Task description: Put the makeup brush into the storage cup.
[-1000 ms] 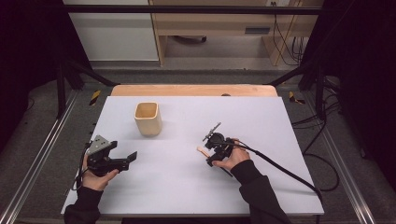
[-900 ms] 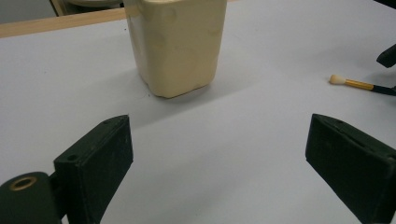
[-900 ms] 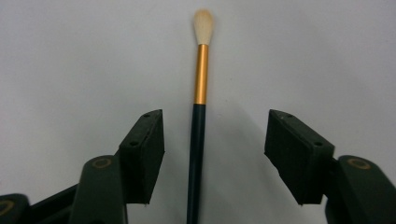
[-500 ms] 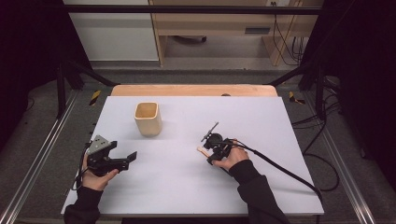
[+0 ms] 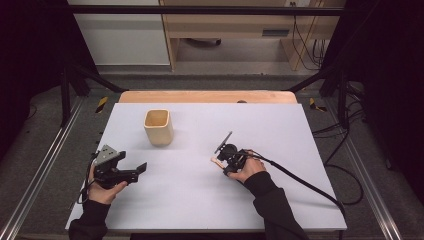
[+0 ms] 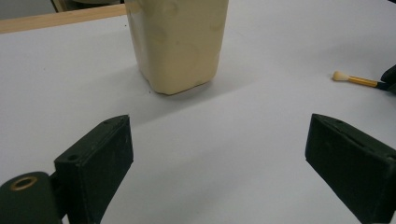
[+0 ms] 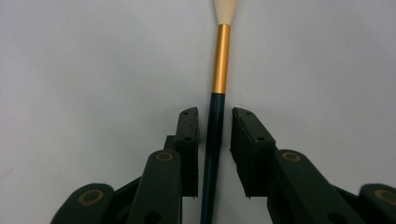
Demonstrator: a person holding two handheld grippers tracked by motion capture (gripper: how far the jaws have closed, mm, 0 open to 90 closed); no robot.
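The right claw [image 7: 214, 122] lies low on the white desk [image 5: 280, 125], right of the middle, and its two jaws stand on both sides of the dark handle of a small brush [image 7: 219, 70]. In the right gripper view a narrow gap shows on each side of the handle, so the jaws are nearly together around it but not pressed on it. The brush lies flat on the desk. Its handle is dark at the claw end, then comes a golden band, and the pale bristle tip points away from the claw. In the high view the pale tip [image 5: 214, 160] comes out to the left of the right claw [image 5: 226, 159].

The left claw [image 5: 139, 169] is at the left side of the desk, held in the person's left hand [image 5: 102, 190], and its jaws are wide apart with nothing between them. In the left gripper view these jaws point toward a cream cup [image 6: 177, 44], which stands upright ahead of them, well apart from them. The same cup [image 5: 159, 127] stands at the far left part of the desk in the high view. The brush [image 6: 355, 80] is near the right edge of the left gripper view, well apart from the cup.
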